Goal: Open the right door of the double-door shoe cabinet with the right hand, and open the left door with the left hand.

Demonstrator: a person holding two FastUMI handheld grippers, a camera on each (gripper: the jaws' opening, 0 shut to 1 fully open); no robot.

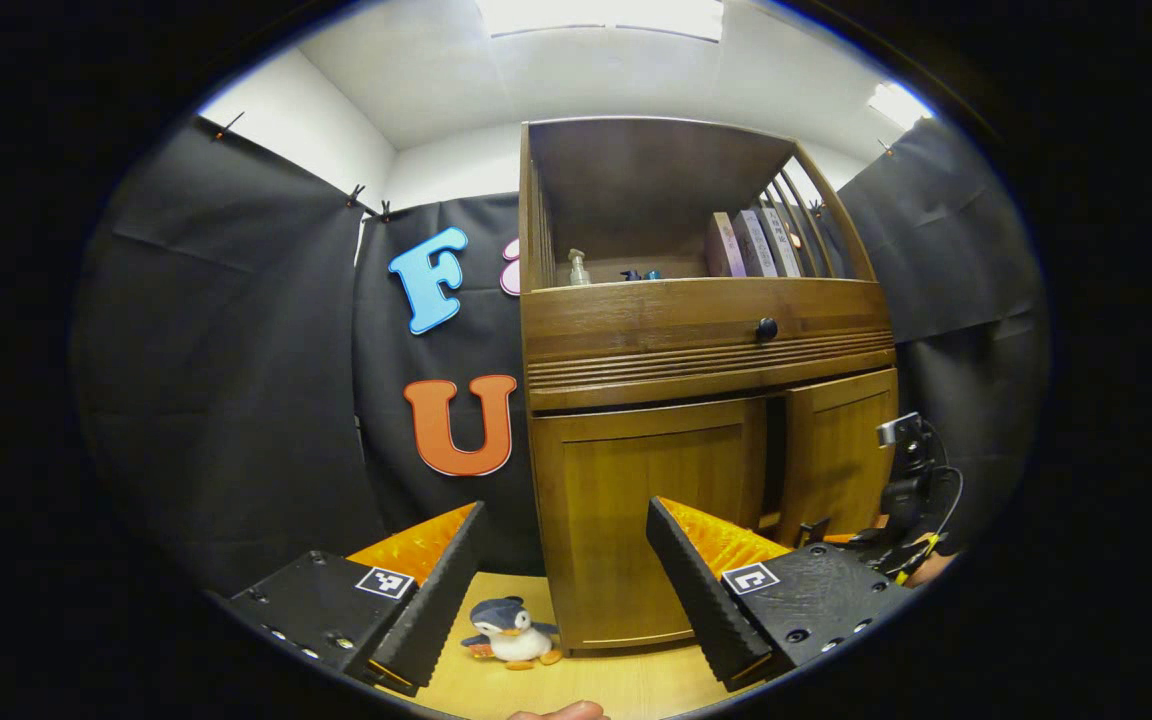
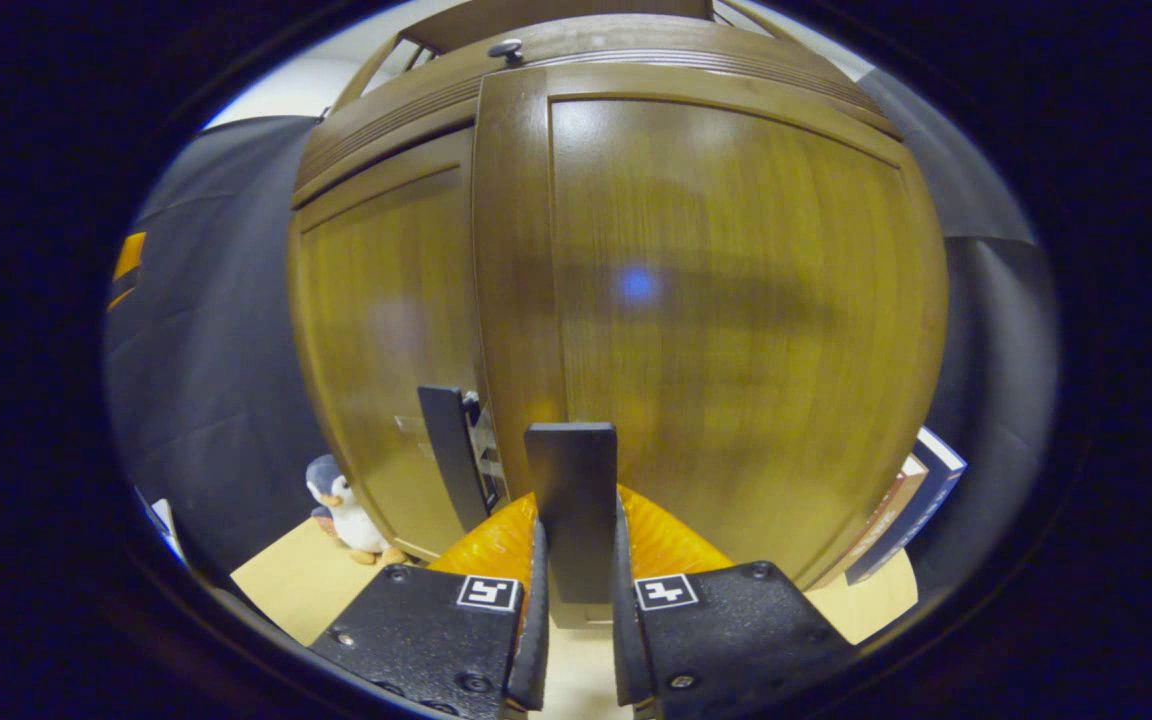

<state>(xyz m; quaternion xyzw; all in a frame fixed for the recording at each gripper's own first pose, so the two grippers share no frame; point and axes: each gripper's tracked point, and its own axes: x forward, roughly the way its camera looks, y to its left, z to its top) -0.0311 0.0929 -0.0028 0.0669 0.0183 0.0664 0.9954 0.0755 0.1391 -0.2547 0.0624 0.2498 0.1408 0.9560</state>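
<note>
The wooden shoe cabinet stands ahead in the left gripper view, with its left door [image 1: 626, 470] flush and its right door [image 1: 841, 450] swung slightly out, a dark gap between them. My left gripper [image 1: 566, 510] is open, a short way in front of the left door and touching nothing. My right gripper [image 1: 821, 530] is low on the right door's inner edge. In the right gripper view, that gripper [image 2: 576, 530] is shut on the right door's flat dark handle [image 2: 571, 470]. The right door [image 2: 726, 300] looms close. The left door [image 2: 386, 330] and its handle [image 2: 448, 450] sit just left.
A toy penguin [image 1: 511, 632] stands on the wooden floor at the cabinet's left front corner. Books [image 2: 911, 510] lean against its right side. Above the doors are a drawer with a round knob [image 1: 766, 328] and an open shelf with books and a bottle.
</note>
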